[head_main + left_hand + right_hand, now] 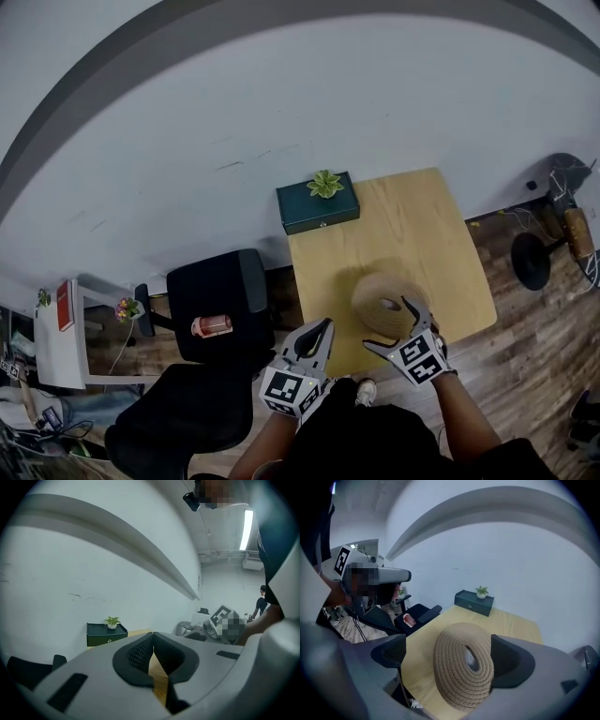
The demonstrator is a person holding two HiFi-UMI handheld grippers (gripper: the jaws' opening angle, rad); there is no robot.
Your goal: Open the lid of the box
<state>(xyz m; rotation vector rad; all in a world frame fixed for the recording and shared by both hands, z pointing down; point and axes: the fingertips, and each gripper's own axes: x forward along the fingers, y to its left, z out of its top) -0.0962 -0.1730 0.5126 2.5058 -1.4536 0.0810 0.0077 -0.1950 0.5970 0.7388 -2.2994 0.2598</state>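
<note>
A round coiled-rope box (382,298) with a hole in its top stands near the front of the wooden table (412,225). In the right gripper view the rope box (461,667) looks tilted, its holed face turned to the right finger. My right gripper (386,323) is open around it, and the left finger (389,653) stays apart from the rope. My left gripper (323,325) hovers at the table's front left edge. Its pads (140,651) meet with nothing between them. A dark green box (317,208) with a small plant (325,183) sits at the table's far left corner.
Black chairs (217,300) stand left of the table, one with a red and white item (212,325) on its seat. A white wall runs behind the table. A dark stool (532,260) stands on the wooden floor at the right, and a white shelf (58,337) at far left.
</note>
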